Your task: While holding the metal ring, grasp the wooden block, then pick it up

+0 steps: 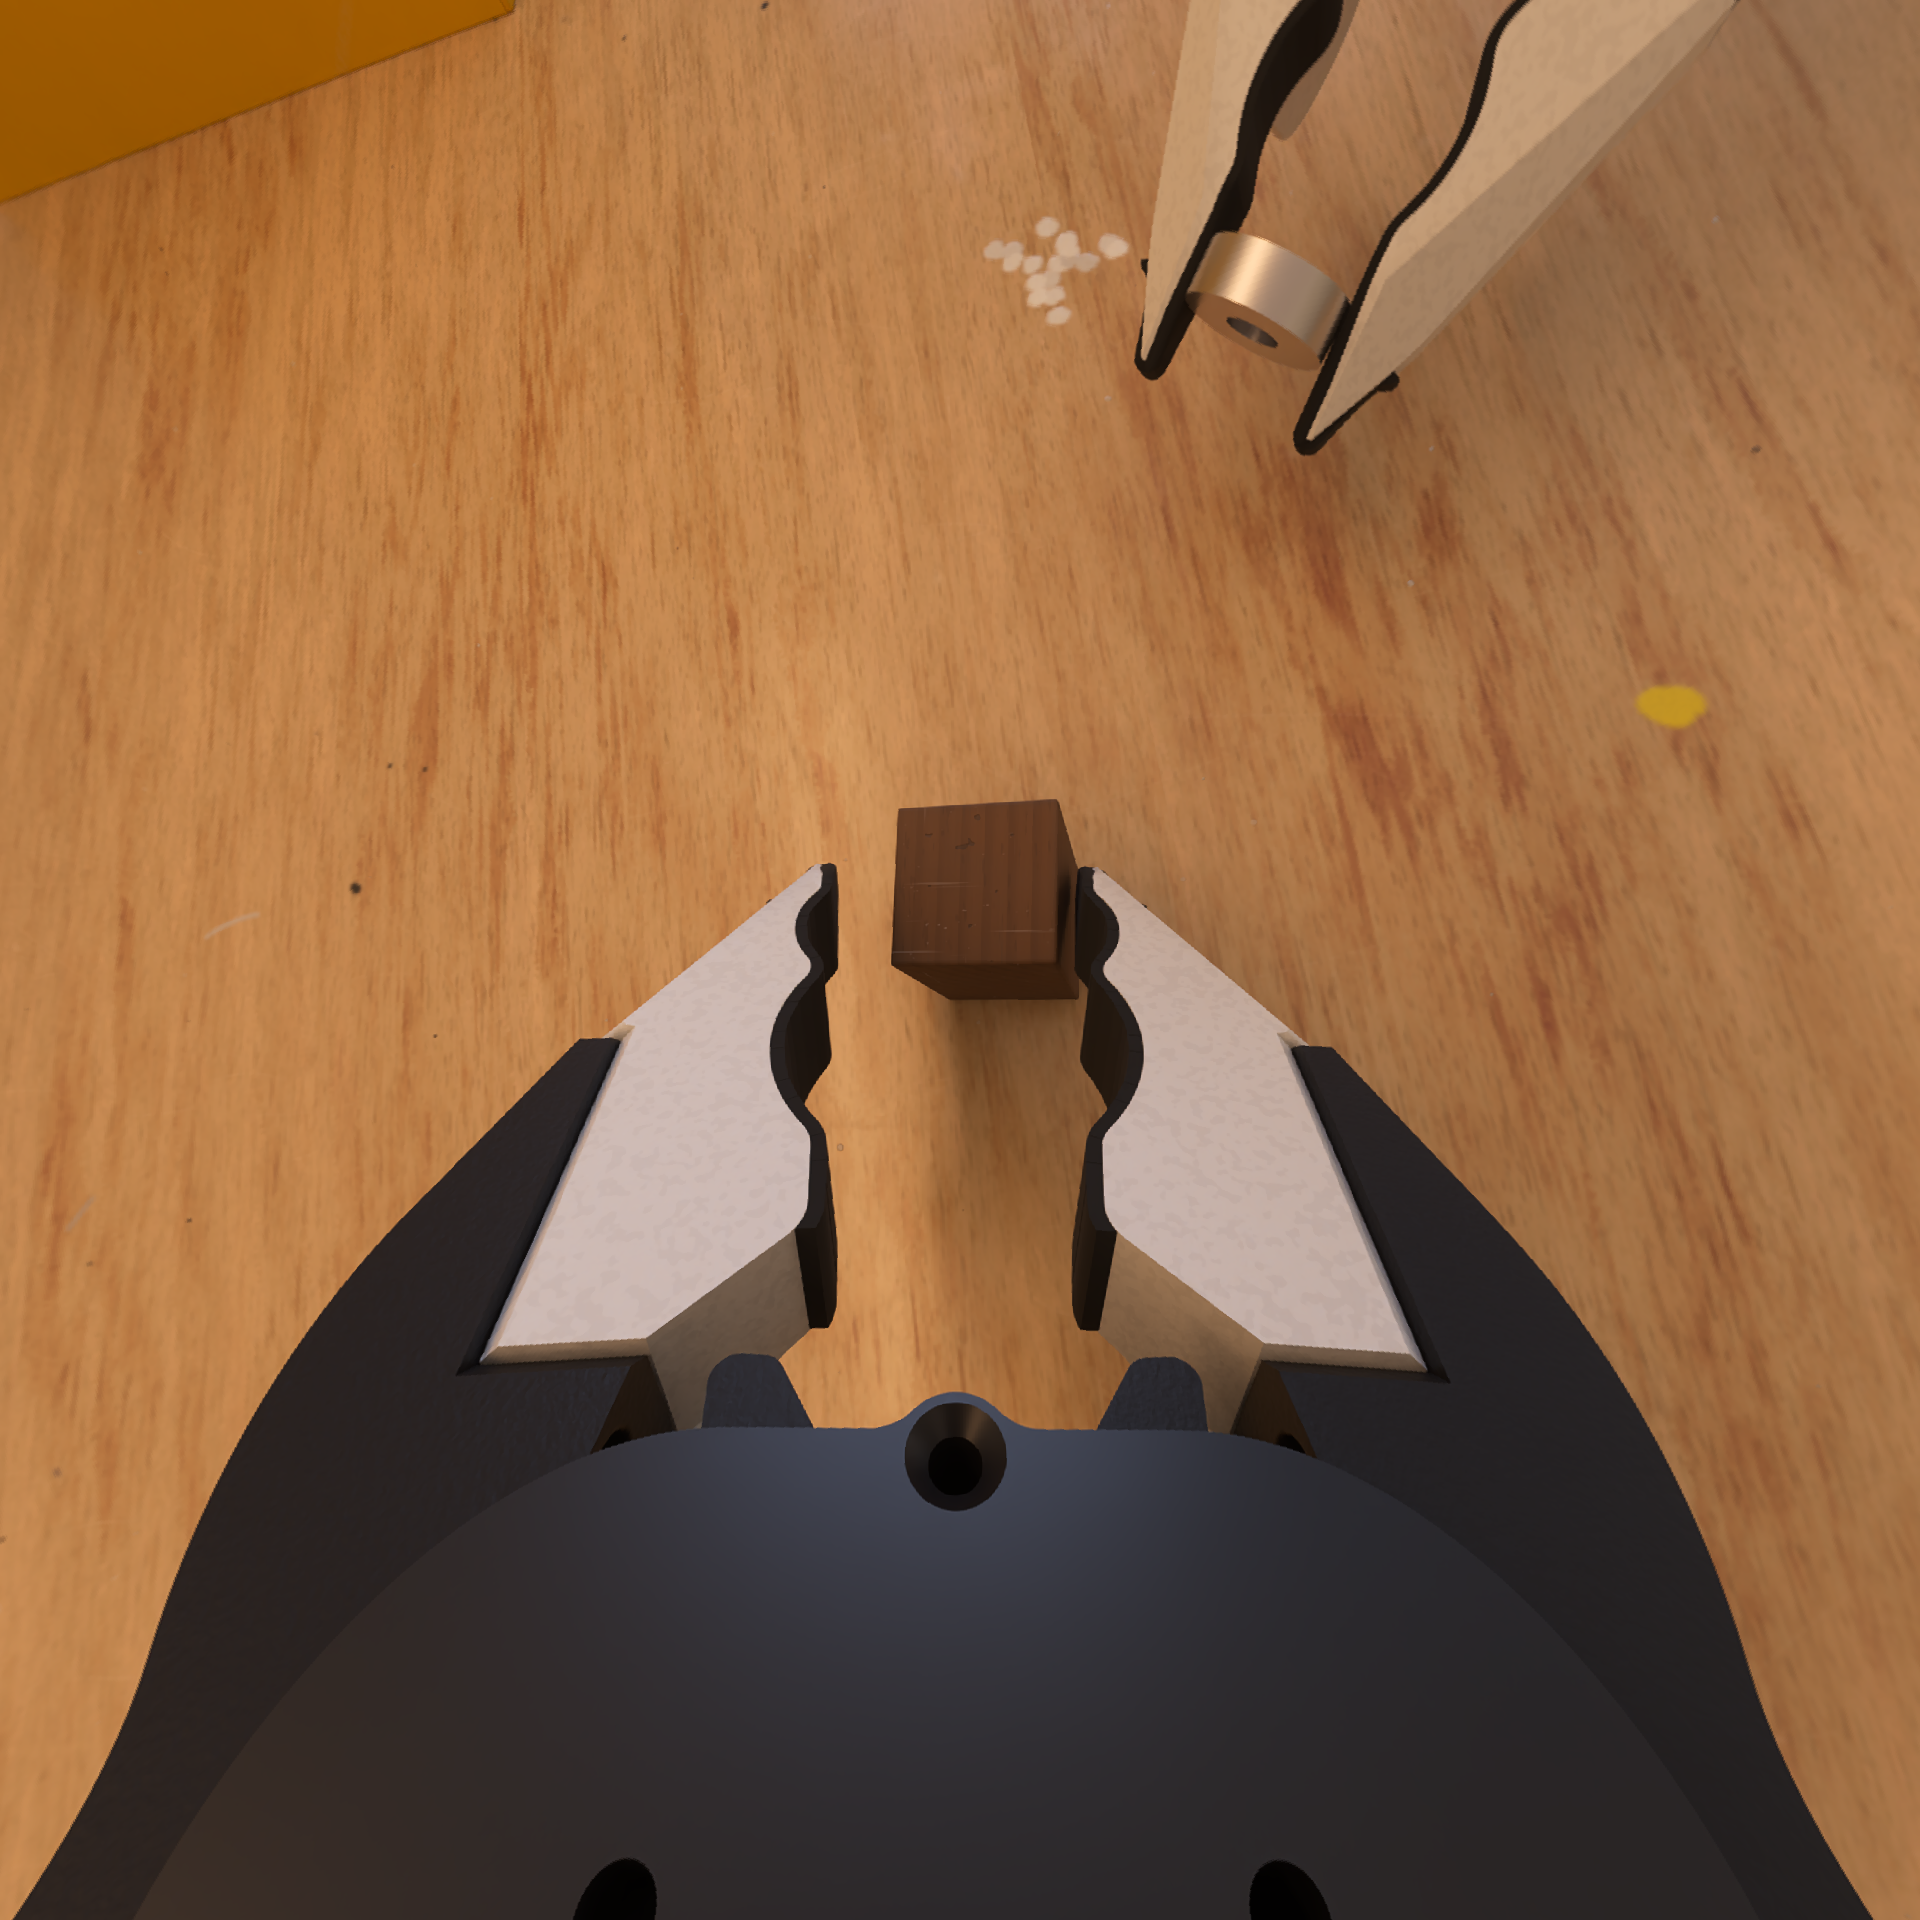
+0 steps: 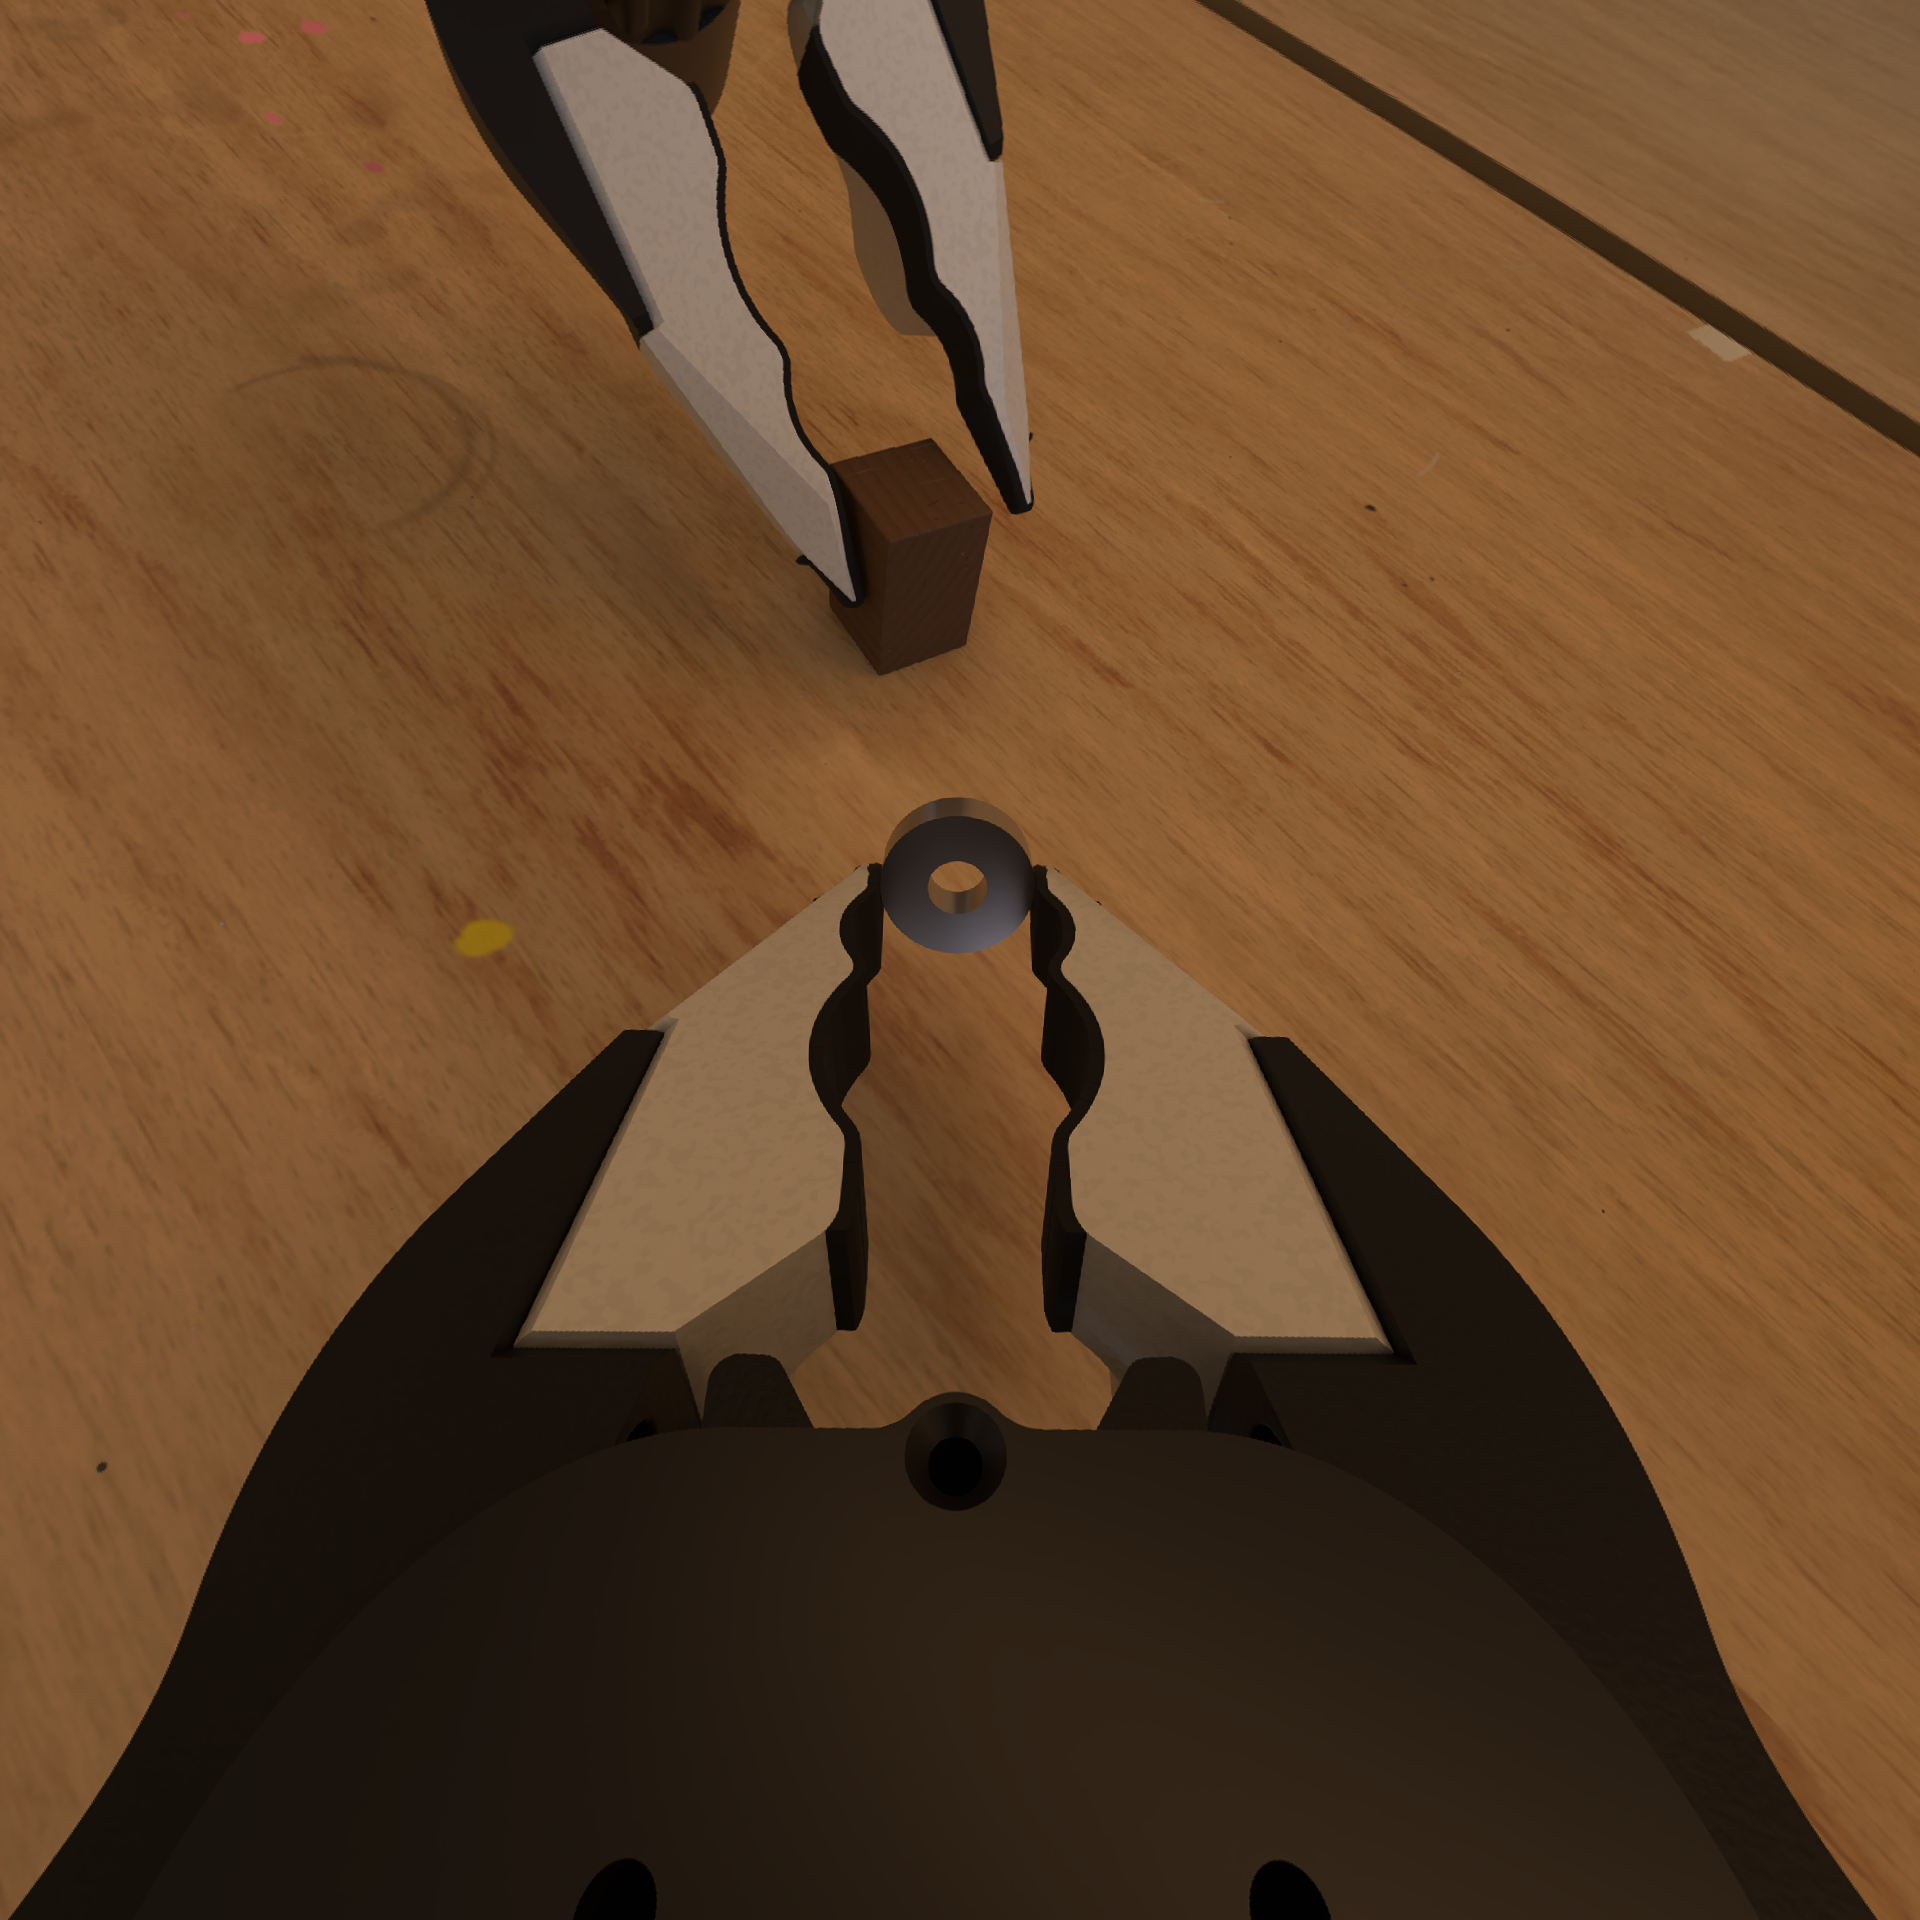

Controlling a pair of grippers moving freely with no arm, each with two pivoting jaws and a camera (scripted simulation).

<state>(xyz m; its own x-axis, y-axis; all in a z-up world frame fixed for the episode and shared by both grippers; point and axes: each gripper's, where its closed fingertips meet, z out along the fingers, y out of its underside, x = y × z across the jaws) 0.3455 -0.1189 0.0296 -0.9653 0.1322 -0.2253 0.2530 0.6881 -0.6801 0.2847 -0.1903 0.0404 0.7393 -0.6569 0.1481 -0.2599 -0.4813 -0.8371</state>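
Note:
A dark brown wooden block (image 1: 982, 899) stands on the wooden table (image 1: 520, 623). My left gripper (image 1: 958, 878) is open, with the block between its fingertips; the right finger is against the block's side and a gap shows at the left finger. My right gripper (image 2: 956, 875) is shut on a metal ring (image 2: 909, 920), held just above the table at its fingertips. In the right wrist view the block (image 2: 925, 592) and the left gripper (image 2: 935, 551) lie straight ahead. The left wrist view shows the right gripper (image 1: 1231, 403) with the ring (image 1: 1262, 296) at top right.
A yellow spot (image 1: 1671, 707) lies on the table to the right of the block, also in the right wrist view (image 2: 483, 937). White flecks (image 1: 1055, 265) lie near the right gripper. An orange surface (image 1: 156, 73) fills the far left corner. A dark seam (image 2: 1558, 218) crosses the table.

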